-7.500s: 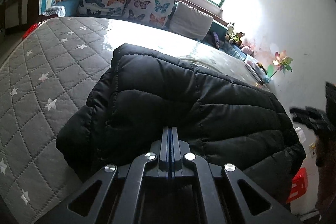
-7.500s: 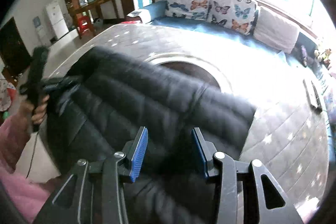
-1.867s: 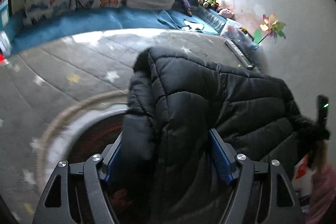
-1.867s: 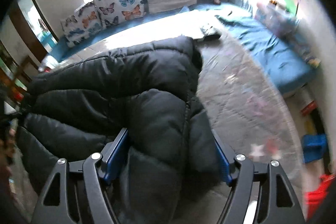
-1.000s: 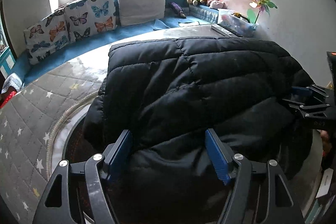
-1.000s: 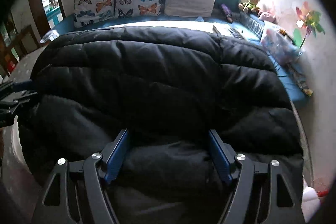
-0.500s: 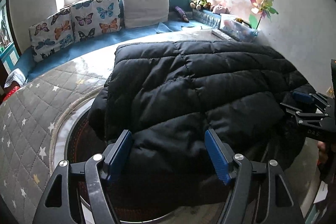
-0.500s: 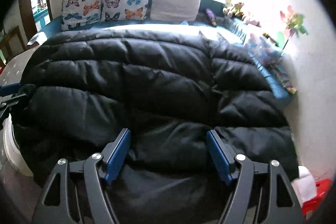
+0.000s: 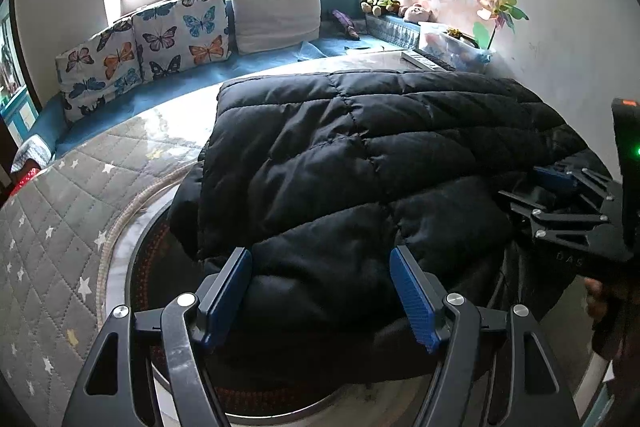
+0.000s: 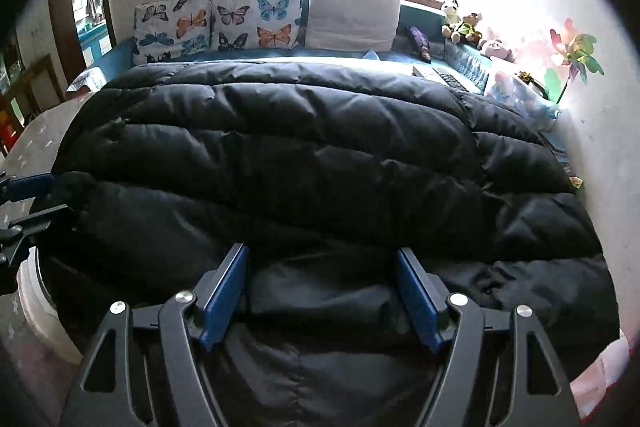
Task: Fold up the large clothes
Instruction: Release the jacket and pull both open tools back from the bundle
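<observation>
bed: a grey quilted cover with stars (image 9: pixel 52 227) spreads across the left of the left view, with a round dark patch ringed in pale trim just under the coat's near left corner
coat: a black padded coat (image 9: pixel 360 163) lies folded on the bed, its far edge toward the window and its near edge bunched and hanging toward the person; in the right view it fills most of the frame (image 10: pixel 320 147)
cushions: butterfly cushions (image 9: pixel 160 39) and a plain pale one stand along the blue bench under the window, well apart from the coat
left gripper: the left gripper (image 9: pixel 320 291) stands wide, blue pads either side of a thick roll of the coat's near edge; whether the pads press on it or only straddle it i cannot tell
right gripper: the right gripper (image 10: pixel 322 291) is equally wide over the near hem, thin lining between its jaws; a grip cannot be told here either
step: judged from the lie of things, the coat is already doubled over and the near edge is being gathered or tidied
next move: likely needs both pads to bite evenly on the near edge, then carry it away over the bulk without the padding springing back
</observation>
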`<control>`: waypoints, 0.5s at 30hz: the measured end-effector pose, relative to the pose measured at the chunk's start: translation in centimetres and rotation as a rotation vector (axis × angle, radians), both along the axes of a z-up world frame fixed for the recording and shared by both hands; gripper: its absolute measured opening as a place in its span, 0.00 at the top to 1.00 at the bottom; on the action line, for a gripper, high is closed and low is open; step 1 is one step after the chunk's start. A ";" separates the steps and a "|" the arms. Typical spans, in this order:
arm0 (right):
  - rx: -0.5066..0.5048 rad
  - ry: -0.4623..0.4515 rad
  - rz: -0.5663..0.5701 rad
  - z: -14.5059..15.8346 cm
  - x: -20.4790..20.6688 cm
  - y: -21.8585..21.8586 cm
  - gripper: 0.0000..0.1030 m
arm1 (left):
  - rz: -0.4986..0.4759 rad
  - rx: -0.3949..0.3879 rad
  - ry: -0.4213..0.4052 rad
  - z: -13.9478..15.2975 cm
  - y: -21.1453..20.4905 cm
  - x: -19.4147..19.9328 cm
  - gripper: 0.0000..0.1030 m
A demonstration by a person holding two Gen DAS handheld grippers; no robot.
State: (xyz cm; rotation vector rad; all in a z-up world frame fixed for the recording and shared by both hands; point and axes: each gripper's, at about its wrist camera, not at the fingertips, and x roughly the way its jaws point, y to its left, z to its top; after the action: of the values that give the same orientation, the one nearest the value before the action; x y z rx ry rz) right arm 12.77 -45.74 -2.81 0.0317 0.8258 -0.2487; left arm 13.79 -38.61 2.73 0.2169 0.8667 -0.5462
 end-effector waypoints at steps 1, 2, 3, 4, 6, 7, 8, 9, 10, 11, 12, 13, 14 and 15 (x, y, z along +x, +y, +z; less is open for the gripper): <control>0.005 0.002 -0.004 0.3 -0.2 0.0 0.23 | -0.001 0.005 -0.003 0.1 0.0 -0.1 0.27; 0.009 0.000 -0.006 0.6 -0.6 0.1 0.23 | -0.002 0.007 -0.003 0.2 0.2 -0.3 0.27; 0.007 -0.005 -0.006 0.9 -1.0 0.3 0.23 | -0.001 0.004 -0.002 0.3 0.3 -0.4 0.27; 0.002 -0.012 -0.008 1.2 -1.4 0.5 0.23 | 0.001 -0.003 -0.001 0.5 0.5 -0.7 0.27; 0.000 -0.026 -0.012 1.6 -2.3 1.0 0.23 | 0.006 -0.015 0.000 0.9 0.9 -1.3 0.26; 0.007 -0.032 -0.013 1.8 -2.8 1.2 0.23 | 0.007 -0.016 0.000 1.0 1.0 -1.5 0.26; 0.019 -0.039 -0.012 2.0 -3.5 1.5 0.23 | 0.011 -0.015 -0.002 1.1 1.1 -2.0 0.26; 0.027 -0.042 -0.011 2.1 -3.6 1.6 0.23 | 0.015 -0.010 -0.004 1.3 1.3 -2.4 0.25; 0.032 -0.045 -0.010 2.1 -4.0 1.8 0.23 | 0.015 -0.011 -0.007 1.4 1.5 -2.9 0.25; 0.030 -0.048 -0.013 2.2 -4.5 2.1 0.23 | 0.014 -0.013 -0.011 1.6 1.7 -3.3 0.25; 0.026 -0.051 -0.015 2.2 -4.7 2.3 0.22 | 0.015 -0.012 -0.017 1.7 1.8 -3.8 0.24; 0.022 -0.054 -0.018 2.3 -5.0 2.5 0.22 | 0.017 -0.007 -0.027 1.8 1.9 -4.4 0.24; 0.015 -0.055 -0.021 2.3 -5.2 2.8 0.22 | 0.018 -0.002 -0.036 1.8 2.1 -4.8 0.24; 0.007 -0.055 -0.023 2.4 -5.4 3.0 0.22 | 0.019 0.004 -0.044 1.9 2.1 -5.2 0.24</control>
State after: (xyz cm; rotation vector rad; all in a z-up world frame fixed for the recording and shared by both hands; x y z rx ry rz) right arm 7.34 -42.74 -0.43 0.0541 0.7715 -0.2654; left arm 8.55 -36.49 4.67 0.2239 0.8263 -0.5204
